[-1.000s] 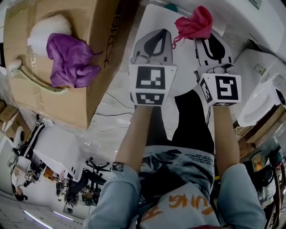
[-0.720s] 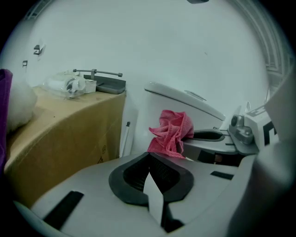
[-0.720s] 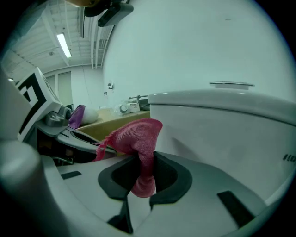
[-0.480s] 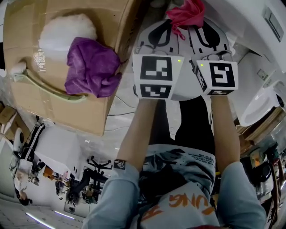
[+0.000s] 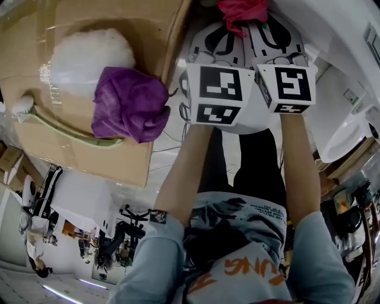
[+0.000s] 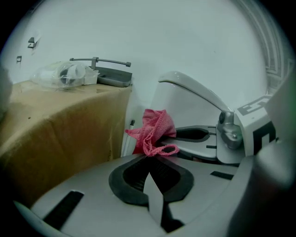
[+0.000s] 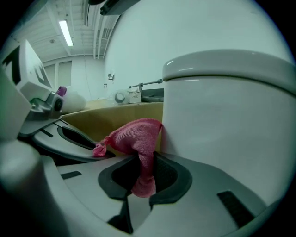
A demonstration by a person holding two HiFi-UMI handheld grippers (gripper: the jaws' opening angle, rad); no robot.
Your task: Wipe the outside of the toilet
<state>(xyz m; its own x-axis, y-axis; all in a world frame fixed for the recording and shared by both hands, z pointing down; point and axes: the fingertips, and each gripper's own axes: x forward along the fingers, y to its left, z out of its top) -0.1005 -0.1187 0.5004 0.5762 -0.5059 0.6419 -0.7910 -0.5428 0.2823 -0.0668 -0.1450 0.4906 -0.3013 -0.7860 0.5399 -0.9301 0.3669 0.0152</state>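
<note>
A pink cloth point(image 5: 240, 10) hangs bunched from my right gripper point(image 5: 268, 25), which is shut on it; in the right gripper view the pink cloth point(image 7: 136, 139) runs down between the jaws of the right gripper point(image 7: 143, 172). The cloth rests against the white toilet point(image 7: 231, 120), whose body rises just right of it. My left gripper point(image 5: 225, 29) sits close beside the right one, shut. In the left gripper view a loop of the pink cloth point(image 6: 155, 132) dangles just past the left gripper point(image 6: 149, 163) tip. The toilet point(image 6: 185, 95) stands behind it. The toilet point(image 5: 332, 29) fills the head view's upper right.
A big cardboard box point(image 5: 119, 160) stands at the left, close to the toilet. On it lie a purple cloth point(image 5: 130, 104) and a white fluffy pad point(image 5: 89, 53). A second white bowl point(image 5: 347, 130) sits at the right. Metal parts and a plastic bag point(image 6: 64, 74) lie on the box's far end.
Both grippers have moved forward toward the toilet with the pink cloth. The left gripper has drawn in beside the right one. The box and purple cloth have slid down and right in view.
</note>
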